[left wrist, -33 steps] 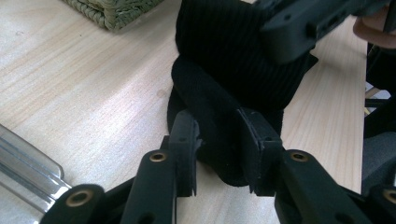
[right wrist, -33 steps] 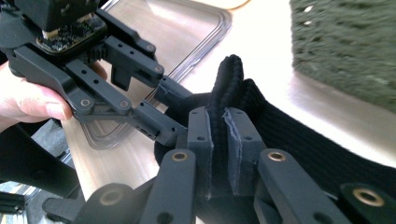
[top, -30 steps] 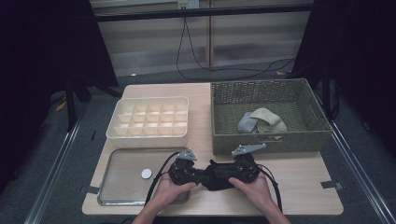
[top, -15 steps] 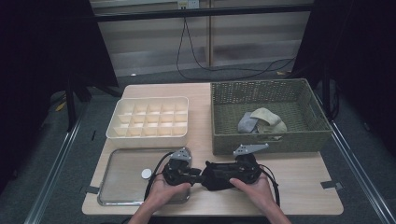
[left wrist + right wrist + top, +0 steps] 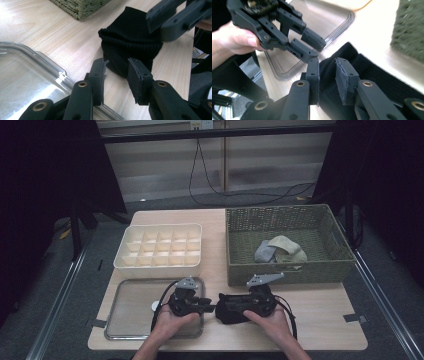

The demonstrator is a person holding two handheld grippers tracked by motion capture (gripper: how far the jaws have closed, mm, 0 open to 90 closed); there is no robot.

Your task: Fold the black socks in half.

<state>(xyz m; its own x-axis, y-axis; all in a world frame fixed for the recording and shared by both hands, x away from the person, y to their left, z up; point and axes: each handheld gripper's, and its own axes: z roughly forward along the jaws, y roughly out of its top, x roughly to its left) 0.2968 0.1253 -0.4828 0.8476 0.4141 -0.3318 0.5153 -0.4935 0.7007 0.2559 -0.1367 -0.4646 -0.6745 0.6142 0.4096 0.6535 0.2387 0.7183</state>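
Beside the metal tray [image 5: 127,310], right gripper [image 5: 327,72] had just eased wider, jaws narrowly straddling the black knit sock [image 5: 132,41]; left gripper [image 5: 116,75] narrowly parted at its cuff, neither visibly clamped, grip likely being reset

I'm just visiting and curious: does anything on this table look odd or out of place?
Little stands out. A black knit sock lies bunched on the bare table, not in the wicker basket holding other folded cloths.
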